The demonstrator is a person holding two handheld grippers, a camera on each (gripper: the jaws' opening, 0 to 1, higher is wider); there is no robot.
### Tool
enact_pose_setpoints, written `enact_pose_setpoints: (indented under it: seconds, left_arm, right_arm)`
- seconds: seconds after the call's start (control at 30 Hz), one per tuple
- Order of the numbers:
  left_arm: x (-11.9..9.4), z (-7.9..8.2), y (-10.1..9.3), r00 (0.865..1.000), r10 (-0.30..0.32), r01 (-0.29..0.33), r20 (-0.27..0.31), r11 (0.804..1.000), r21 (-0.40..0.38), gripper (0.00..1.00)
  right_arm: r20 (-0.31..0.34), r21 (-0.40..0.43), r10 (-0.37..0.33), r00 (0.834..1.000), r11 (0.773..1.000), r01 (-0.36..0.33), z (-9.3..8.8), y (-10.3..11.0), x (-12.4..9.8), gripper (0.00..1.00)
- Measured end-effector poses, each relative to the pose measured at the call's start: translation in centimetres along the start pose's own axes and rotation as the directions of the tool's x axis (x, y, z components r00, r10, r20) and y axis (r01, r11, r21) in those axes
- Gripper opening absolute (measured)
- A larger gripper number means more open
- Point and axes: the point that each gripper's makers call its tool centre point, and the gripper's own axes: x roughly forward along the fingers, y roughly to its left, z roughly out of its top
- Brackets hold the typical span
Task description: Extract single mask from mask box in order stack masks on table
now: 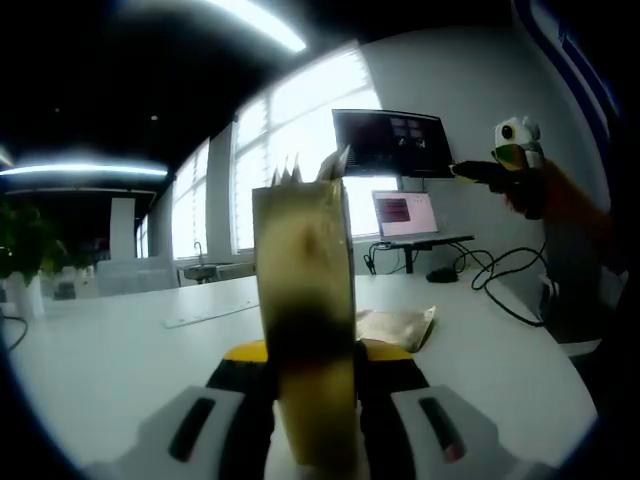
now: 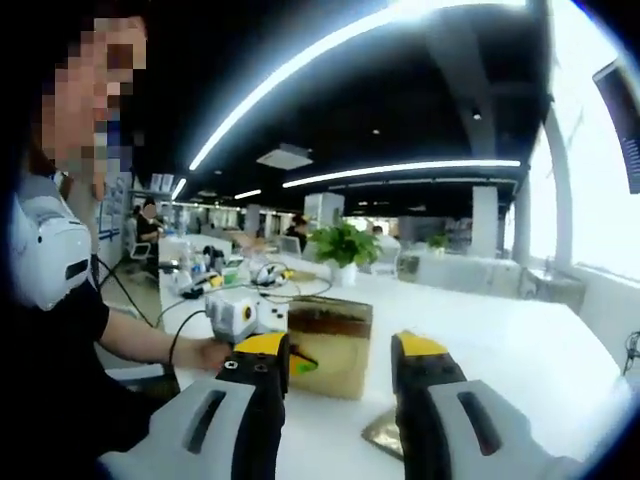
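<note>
Left tool (image 1: 315, 400) grips the tan mask box (image 1: 305, 300) (upright, dark-smudged); right tool (image 2: 340, 400) gapes

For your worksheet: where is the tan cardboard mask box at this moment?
In the left gripper view, the tan cardboard mask box stands clamped between the left gripper jaws over the white table, beside a flat mask.

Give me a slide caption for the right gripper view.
Right gripper, jaws open, faces the mask box that the left gripper holds on the white table.
</note>
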Motion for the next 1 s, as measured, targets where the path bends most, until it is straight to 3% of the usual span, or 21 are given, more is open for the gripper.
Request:
enact_pose_setpoints:
  seconds: [0.1,0.2,0.47,0.67,0.73,0.83,1.0]
  left_arm:
    - [0.0,0.0,-0.1,1.0,0.0,0.0,0.0,1.0,0.001,0.34]
    - [0.0,0.0,0.0,1.0,0.0,0.0,0.0,1.0,0.002,0.34]
    - [0.0,0.0,-0.1,1.0,0.002,-0.002,-0.002,1.0,0.007,0.34]
    - [0.0,0.0,-0.1,1.0,0.005,-0.005,-0.003,1.0,0.01,0.34]
    - [0.1,0.0,-0.1,1.0,0.005,-0.005,-0.003,1.0,0.011,0.34]
    - [0.0,0.0,-0.2,1.0,0.005,-0.005,-0.003,1.0,0.013,0.34]
    - [0.0,0.0,-0.3,1.0,0.004,-0.004,-0.003,1.0,0.011,0.34]
  right_arm:
    - [0.02,0.02,-0.015,1.0,1.0,0.015,0.8,0.0,-1.4,0.36]
    - [-0.007,-0.048,-0.072,0.997,0.996,0.071,0.9,-0.4,-3.0,0.37]
    - [-0.021,-0.066,-0.104,0.994,0.993,0.103,1.4,0.0,-6.2,0.37]
    - [-0.024,-0.058,-0.125,0.992,0.991,0.123,0.3,-0.4,-6.3,0.37]
    - [-0.013,-0.022,-0.127,0.992,0.992,0.127,-0.1,-0.9,-6.1,0.37]
    - [0.015,0.015,-0.13,0.991,0.991,0.13,-0.1,-1.3,-5.8,0.37]
    - [0.021,0.01,-0.142,0.99,0.99,0.142,-0.3,-2.0,-5.1,0.37]
